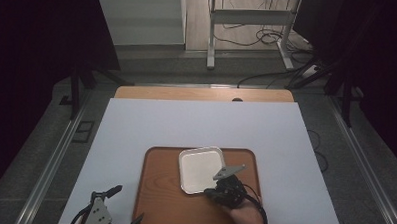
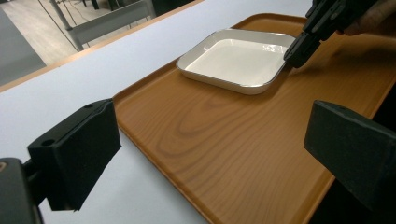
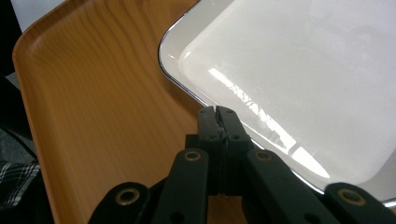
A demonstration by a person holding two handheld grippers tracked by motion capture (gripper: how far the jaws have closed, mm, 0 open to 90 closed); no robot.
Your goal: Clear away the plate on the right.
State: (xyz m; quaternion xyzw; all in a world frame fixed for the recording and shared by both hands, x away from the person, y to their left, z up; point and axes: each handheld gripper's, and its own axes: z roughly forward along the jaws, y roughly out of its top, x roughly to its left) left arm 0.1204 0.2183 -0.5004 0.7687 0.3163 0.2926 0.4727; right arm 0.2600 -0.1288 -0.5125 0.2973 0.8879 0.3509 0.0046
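A white square plate (image 1: 199, 167) (image 2: 238, 60) (image 3: 303, 70) lies on a wooden tray (image 1: 158, 190) (image 2: 210, 130) (image 3: 102, 93), toward the tray's far side. My right gripper (image 1: 210, 191) (image 2: 295, 55) (image 3: 217, 113) comes in from the near right, its jaws pinched together on the plate's near rim. At the tray's near left corner my left gripper (image 1: 127, 205) (image 2: 215, 140) stands wide open and holds nothing; its pads (image 2: 79, 149) straddle the tray's edge.
The tray rests on a white sheet (image 1: 201, 124) that covers a wooden table (image 1: 202, 94). Behind the table stand a white desk frame (image 1: 249, 23) and cables on the floor. Dark curtains hang on both sides.
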